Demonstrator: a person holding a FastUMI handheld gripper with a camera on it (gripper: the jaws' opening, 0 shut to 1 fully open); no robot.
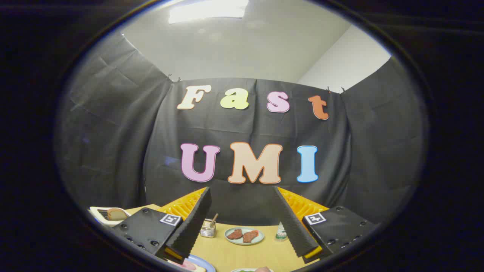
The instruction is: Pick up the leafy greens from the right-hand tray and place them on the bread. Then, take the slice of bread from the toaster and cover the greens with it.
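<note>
Gripper view: I read the gripper [242, 247] spread wide, fingers [191, 226] holding nothing, raised above the table [242, 253] at lower centre. Between them sit a plate [244, 235] of two meat pieces and a tin [208, 228]. The toaster [107, 215] with its bread [116, 214] is lower left. At the bottom edge, the greens [245, 270] and a blue plate [202, 263] are cut off.

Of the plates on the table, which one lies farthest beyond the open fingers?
The pale green plate holding two reddish-brown pieces, beyond the open gripper. The blue-rimmed plate sits nearer, by one finger.
</note>
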